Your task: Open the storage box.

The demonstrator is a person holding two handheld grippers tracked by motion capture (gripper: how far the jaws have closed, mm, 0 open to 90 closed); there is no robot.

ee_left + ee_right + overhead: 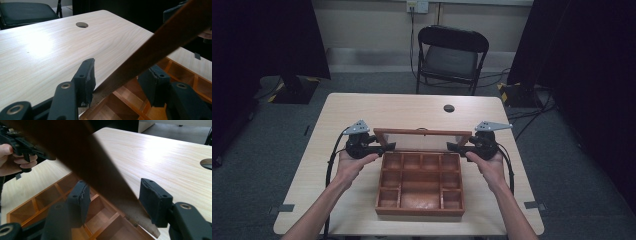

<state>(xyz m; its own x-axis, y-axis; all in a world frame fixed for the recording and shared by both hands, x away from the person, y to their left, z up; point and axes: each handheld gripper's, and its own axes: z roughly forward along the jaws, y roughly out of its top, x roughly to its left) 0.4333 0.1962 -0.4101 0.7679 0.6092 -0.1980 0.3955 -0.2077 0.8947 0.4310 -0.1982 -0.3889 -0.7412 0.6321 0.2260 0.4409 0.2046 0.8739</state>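
Note:
A brown wooden box (pixel 419 212) with several open compartments sits on the pale table (pixel 362 110). Its framed lid (pixel 422 132) stands raised along the far side. My left gripper (pixel 387 146) is at the lid's left end. In the left gripper view the lid's rail (pixel 162 42) runs between the jaws with a thin gap at the left pad (pixel 86 77), so this gripper (pixel 117 80) is open. My right gripper (pixel 453 146) is at the lid's right end. In the right gripper view its pads (pixel 155 202) sit against the lid rail (pixel 82 152), and the gripper (pixel 115 202) is shut on it.
A round cable hole (pixel 449 108) lies in the table behind the box. A black folding chair (pixel 452 55) stands beyond the far edge. Dark curtains hang at both sides, and cables trail on the floor at the right.

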